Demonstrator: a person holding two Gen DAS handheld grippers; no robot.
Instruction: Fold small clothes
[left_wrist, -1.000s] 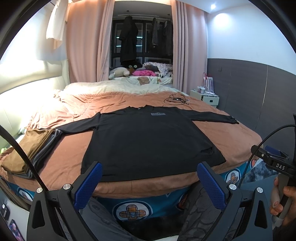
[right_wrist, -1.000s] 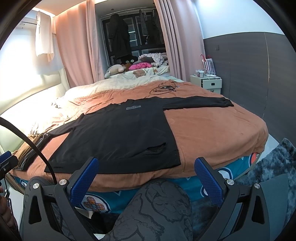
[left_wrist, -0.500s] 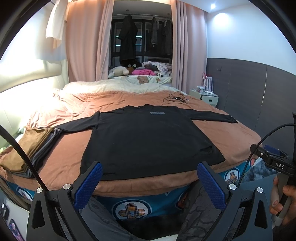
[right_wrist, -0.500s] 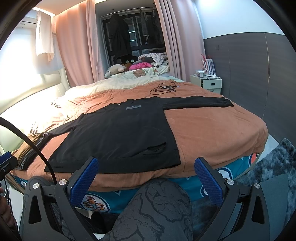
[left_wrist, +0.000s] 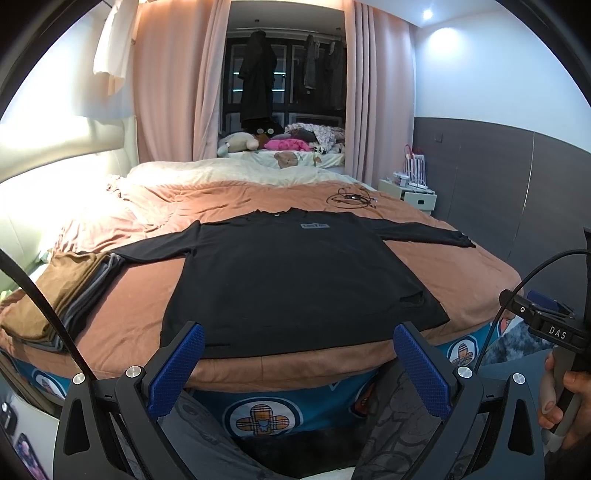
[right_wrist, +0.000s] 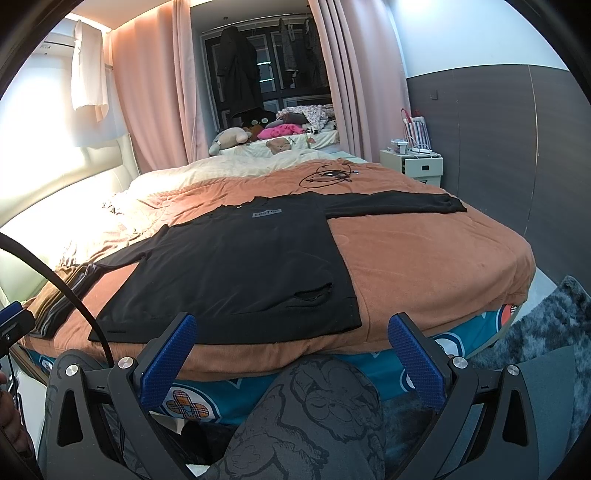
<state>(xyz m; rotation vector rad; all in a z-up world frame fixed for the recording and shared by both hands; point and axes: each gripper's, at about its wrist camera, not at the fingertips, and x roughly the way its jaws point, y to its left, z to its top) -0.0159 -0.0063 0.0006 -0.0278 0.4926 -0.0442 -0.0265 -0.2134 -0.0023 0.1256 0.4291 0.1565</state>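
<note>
Lying flat on the bed (left_wrist: 461, 266), ahead of both pairs of fingers, is a black long-sleeved shirt (left_wrist: 291, 280), spread out with its sleeves stretched to either side and its hem toward the near edge of the bed. Farthest left of the left gripper (left_wrist: 293, 363), a stack of folded clothes (left_wrist: 55, 291), brown on top and grey below, sits on the brown cover, with the shirt's left cuff reaching its edge. The left gripper's blue-padded fingers (left_wrist: 177, 373) stand wide apart and empty, held short of the bed; the shirt's hem shows between and just beyond them. A small grey label (left_wrist: 314, 225) marks the chest near the collar. To the right of these fingers, a person's hand (left_wrist: 561, 395) grips the handle of the other tool.

The right gripper (right_wrist: 290, 358) is likewise spread open with nothing between its fingers (right_wrist: 415, 363), held off the bed above a knee in patterned grey trousers (right_wrist: 314, 417). Beyond the fingers lies the shirt's hem, with a torn slit (right_wrist: 310, 293) near its right side. Past the shirt's right sleeve, black cables (right_wrist: 328, 175) lie coiled on the cover.
</note>
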